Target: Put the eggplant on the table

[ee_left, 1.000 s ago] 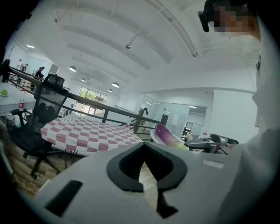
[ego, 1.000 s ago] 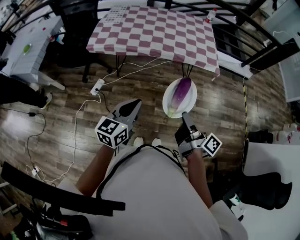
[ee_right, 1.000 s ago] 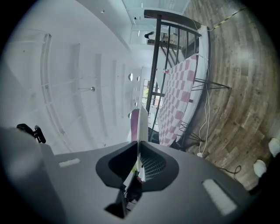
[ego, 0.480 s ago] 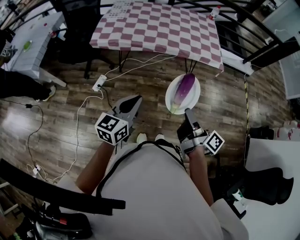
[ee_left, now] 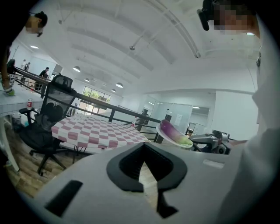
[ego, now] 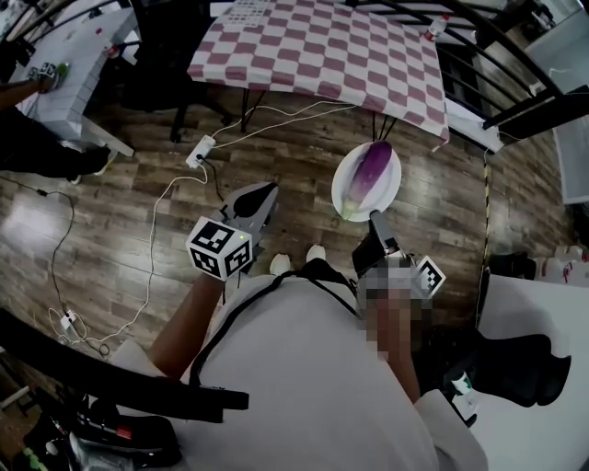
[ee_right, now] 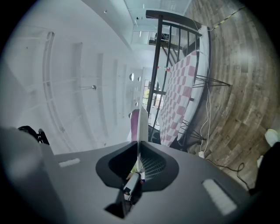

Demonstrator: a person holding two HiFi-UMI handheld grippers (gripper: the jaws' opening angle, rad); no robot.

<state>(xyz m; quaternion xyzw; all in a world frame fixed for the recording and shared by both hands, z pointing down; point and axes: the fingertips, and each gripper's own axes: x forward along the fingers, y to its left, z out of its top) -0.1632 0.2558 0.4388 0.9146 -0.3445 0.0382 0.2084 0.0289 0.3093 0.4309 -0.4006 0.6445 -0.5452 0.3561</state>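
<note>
Eggplant (ego: 369, 169) has the checkered table (ego: 322, 46) ahead, beyond its white plate (ego: 391, 189), long axis pointing tableward, while the right gripper (ego: 375, 219) pinches the plate's near rim (left gripper (ego: 253, 204), left of the plate, jaws together, empty).

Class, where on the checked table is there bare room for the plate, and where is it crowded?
The table's middle and near edge are bare, between the chair on its left and the railing on its right. The far edge is busier: papers at the left corner, a bottle at the right corner.
</note>
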